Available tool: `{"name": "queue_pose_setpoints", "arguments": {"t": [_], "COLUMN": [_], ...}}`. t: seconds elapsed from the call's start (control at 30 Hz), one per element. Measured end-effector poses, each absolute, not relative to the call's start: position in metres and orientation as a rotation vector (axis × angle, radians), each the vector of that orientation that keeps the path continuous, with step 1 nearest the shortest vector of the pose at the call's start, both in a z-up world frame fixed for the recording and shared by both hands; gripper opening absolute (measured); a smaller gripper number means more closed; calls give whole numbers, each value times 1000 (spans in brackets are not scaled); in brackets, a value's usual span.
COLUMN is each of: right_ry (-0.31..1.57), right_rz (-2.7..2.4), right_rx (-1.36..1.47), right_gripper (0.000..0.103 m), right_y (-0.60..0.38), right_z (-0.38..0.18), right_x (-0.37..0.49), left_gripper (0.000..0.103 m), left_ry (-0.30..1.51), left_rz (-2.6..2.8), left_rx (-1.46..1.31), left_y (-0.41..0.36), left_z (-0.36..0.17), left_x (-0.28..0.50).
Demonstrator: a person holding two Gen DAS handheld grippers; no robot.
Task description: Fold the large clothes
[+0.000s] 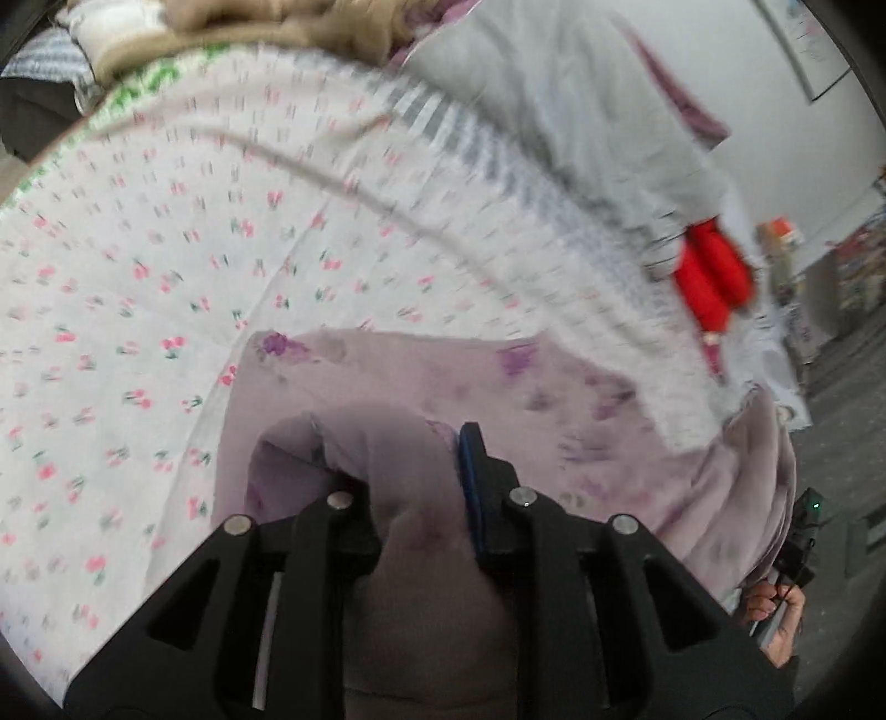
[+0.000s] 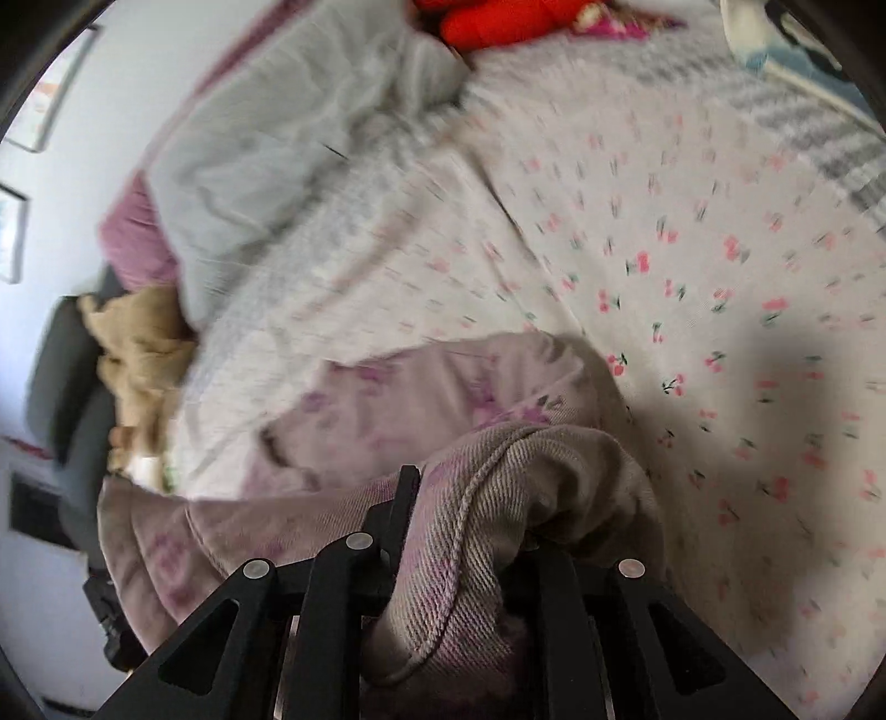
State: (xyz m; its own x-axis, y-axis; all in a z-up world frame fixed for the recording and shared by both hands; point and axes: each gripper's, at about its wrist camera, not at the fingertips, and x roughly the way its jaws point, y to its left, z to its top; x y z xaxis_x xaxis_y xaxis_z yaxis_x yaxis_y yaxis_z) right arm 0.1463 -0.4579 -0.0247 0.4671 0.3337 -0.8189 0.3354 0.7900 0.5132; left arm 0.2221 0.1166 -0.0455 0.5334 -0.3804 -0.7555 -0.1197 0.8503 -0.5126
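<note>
Lilac floral garment (image 1: 515, 399) lay on the cherry-print bedsheet (image 1: 138, 277) in the left wrist view, its near edge bunched and clamped between the left tongs (image 1: 412, 465), whose blue-padded finger (image 1: 470, 487) pressed against the cloth. A grey pillow (image 1: 581, 111) and a red plush item (image 1: 714, 277) sat at the far right of the bed, with tan fabric (image 1: 266, 27) far left. In the right wrist view the same garment (image 2: 443, 387) draped toward the left, a thick hemmed fold of it pinched in the right tongs (image 2: 470, 526). Beyond lay the bedsheet (image 2: 692, 249), the grey pillow (image 2: 288, 127) and the tan fabric (image 2: 138, 354) at left.
</note>
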Motion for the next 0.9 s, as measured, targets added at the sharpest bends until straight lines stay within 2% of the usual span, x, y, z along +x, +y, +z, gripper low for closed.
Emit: {"name": "queue_pose_setpoints", "arguments": {"t": [0.07, 0.17, 0.23, 0.37, 0.4, 0.43, 0.53, 0.6, 0.63, 0.7, 0.77, 0.87, 0.9], "right_ry": [1140, 1126, 1120, 1083, 1062, 1045, 979, 908, 865, 797, 837, 979, 991], "right_rz": [-27, 3, 73, 238, 281, 308, 394, 405, 411, 350, 277, 153, 126], "right_rx": [676, 689, 704, 792, 818, 826, 837, 862, 883, 847, 747, 498, 455], "right_gripper": [18, 26, 29, 44, 48, 50, 62, 80, 82, 83, 83, 82, 75], "right_y": [-454, -451, -455, -478, -485, -488, -492, -501, -509, -521, -515, -477, -469], "right_z": [-47, -56, -45, -16, -9, -5, 6, 8, 8, 7, 2, -22, -27], "right_x": [159, 162, 155, 136, 128, 123, 102, 91, 84, 76, 84, 122, 129], "left_gripper": [27, 32, 48, 72, 82, 86, 88, 88, 88, 88, 87, 73, 67], "left_ry": [1029, 1006, 1000, 916, 886, 843, 774, 778, 804, 870, 935, 978, 971], "left_rz": [-162, -203, -278, -409, -417, -410, -410, -392, -375, -350, -328, -311, -293], "left_rx": [-543, -514, -525, -534, -510, -474, -440, -447, -448, -437, -416, -390, -373], "left_y": [112, 110, 116, 134, 138, 143, 161, 172, 175, 172, 162, 138, 129], "left_z": [-64, -65, -48, -7, 1, 10, 15, 4, -8, -31, -56, -78, -79], "left_x": [226, 221, 213, 189, 181, 172, 156, 155, 158, 169, 185, 209, 211]}}
